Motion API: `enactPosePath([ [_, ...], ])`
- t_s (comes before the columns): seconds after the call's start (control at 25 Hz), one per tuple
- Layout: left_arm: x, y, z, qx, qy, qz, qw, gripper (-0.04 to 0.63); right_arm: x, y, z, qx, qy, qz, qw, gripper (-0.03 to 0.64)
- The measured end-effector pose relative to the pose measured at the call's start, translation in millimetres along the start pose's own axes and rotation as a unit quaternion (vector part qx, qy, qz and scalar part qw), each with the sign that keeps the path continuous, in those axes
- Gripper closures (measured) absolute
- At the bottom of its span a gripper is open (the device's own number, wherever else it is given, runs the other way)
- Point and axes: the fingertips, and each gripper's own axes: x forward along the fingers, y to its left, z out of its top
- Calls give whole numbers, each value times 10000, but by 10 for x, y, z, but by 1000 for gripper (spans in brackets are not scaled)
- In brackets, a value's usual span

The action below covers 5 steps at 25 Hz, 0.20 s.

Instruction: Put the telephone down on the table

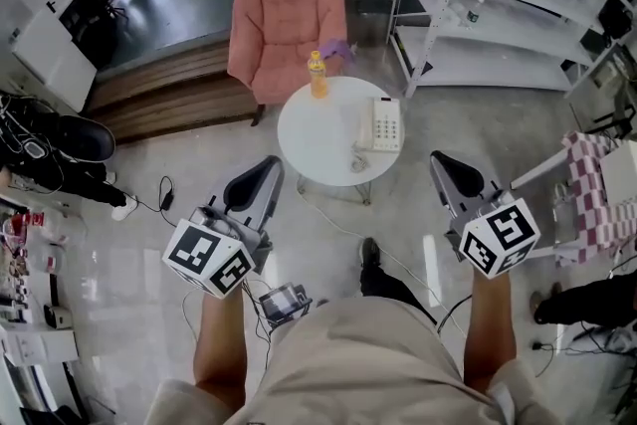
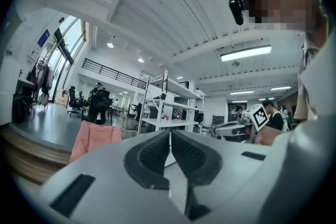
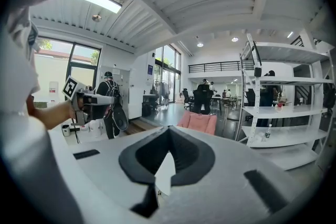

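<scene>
A tall white shelf unit (image 1: pixel 498 5) stands at the far right of the room, with a pink armchair (image 1: pixel 289 20) to its left. In front of the chair is a round white worktop (image 1: pixel 318 139), well ahead of the person and beyond the reach of either tool.

The left hand-held gripper (image 1: pixel 269 164) and the right hand-held gripper (image 1: pixel 441 159) are held out on either side of the person's body, over bare floor and short of the worktop. In the 2 gripper views each pair of jaws is pressed together at the tips with nothing between them, so both hand-held grippers are closed and empty.

The telephone (image 1: pixel 384 124) lies flat on the right side of the worktop, inside its rim and apart from both hand-held grippers. Nothing touches it. An orange bottle (image 1: pixel 318 75) stands upright near the far edge, well apart from the telephone.

Judged from this layout, the task looks complete: the telephone rests on the worktop and has been let go. No step seems to be left. Whether the handset sits squarely on its base is too small to tell.
</scene>
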Motion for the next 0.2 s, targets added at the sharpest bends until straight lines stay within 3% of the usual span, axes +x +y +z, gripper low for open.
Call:
enactPosePath([
  [0.2, -71, -35, -59, -21, 41, -12, 10000, 580, -55, 63, -50, 15, 12, -16, 10000, 626],
])
